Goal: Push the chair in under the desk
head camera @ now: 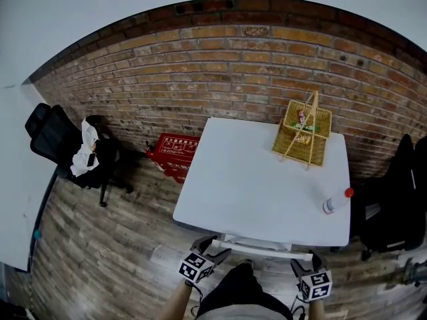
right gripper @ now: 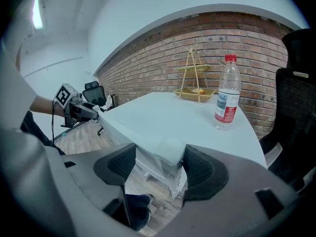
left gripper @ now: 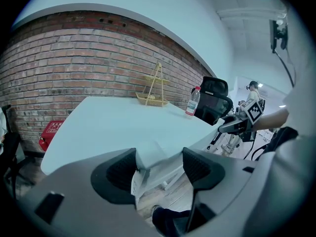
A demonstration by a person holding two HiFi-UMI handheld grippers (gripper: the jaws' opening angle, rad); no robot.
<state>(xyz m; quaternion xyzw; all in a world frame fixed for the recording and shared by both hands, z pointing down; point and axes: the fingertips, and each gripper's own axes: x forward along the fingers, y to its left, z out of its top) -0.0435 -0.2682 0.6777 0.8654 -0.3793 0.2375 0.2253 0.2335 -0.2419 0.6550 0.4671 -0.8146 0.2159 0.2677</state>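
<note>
The left gripper (head camera: 208,247) was held at the near left corner of the white desk (head camera: 253,185), and the right gripper (head camera: 301,267) at its near right corner. In the left gripper view, the desk corner was seen filling the gap between the two jaws of the left gripper (left gripper: 159,164). The pads appeared to be closed against that corner, though firm contact could not be confirmed from this angle. The same was seen in the right gripper view, where the other corner was wedged between the jaws of the right gripper (right gripper: 159,164).

A black office chair (head camera: 67,149) was placed well apart from the desk, off to the left near the brick wall (head camera: 200,79), with a white bundle (head camera: 85,149) laid on its seat. It was not tucked under the desk. A second black chair (head camera: 393,199) was set just beside the desk's right edge.

On the desk, a yellow wire basket (head camera: 303,133) was placed at the far right corner, close to the wall. A clear plastic bottle (right gripper: 227,94) with a red cap was stood upright near the right edge, nearer than the basket. A red box (head camera: 175,153) was set on the wooden floor (head camera: 107,245) against the wall, just left of the desk.
</note>
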